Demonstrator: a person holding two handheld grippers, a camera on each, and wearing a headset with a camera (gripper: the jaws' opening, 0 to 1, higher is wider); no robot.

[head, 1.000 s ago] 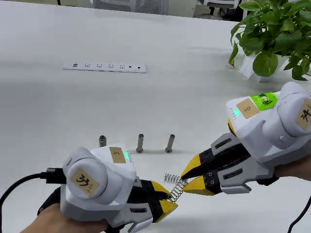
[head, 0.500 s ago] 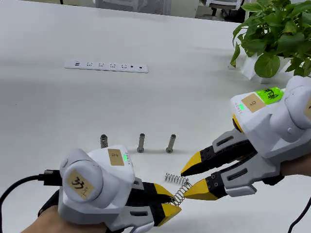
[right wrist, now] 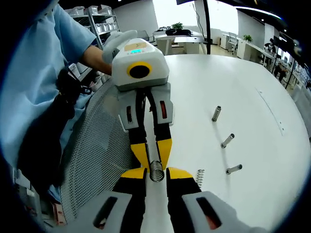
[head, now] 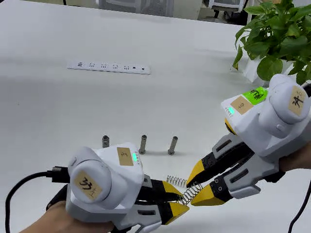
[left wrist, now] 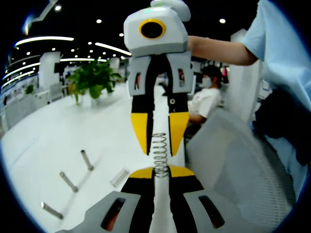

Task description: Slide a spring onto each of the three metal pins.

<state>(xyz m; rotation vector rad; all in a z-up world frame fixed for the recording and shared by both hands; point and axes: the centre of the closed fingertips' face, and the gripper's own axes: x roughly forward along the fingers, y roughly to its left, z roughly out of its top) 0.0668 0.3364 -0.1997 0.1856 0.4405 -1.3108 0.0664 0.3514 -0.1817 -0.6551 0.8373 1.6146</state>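
Note:
Three metal pins stand in a row on the white table: the left pin (head: 106,141) wears a spring, while the middle pin (head: 143,144) and right pin (head: 172,145) are bare. My left gripper (head: 177,199) is shut on one end of a spring (head: 190,193). From its jaws the spring (left wrist: 160,154) runs out toward the right gripper (left wrist: 159,141). My right gripper (head: 198,185) is open, its yellow fingers flanking the spring's free end (right wrist: 156,171). A second loose spring (head: 176,181) lies on the table just behind the tips.
A white power strip (head: 109,67) lies far back on the table. A potted plant (head: 272,39) stands at the back right. A black cable (head: 24,187) trails from the left gripper. The person's blue sleeve (right wrist: 43,73) and a mesh chair (right wrist: 97,160) sit beside the table edge.
The right gripper's jaws have spread apart and slid down and left, so the held spring's free end now lies between them. The left gripper keeps its hold.

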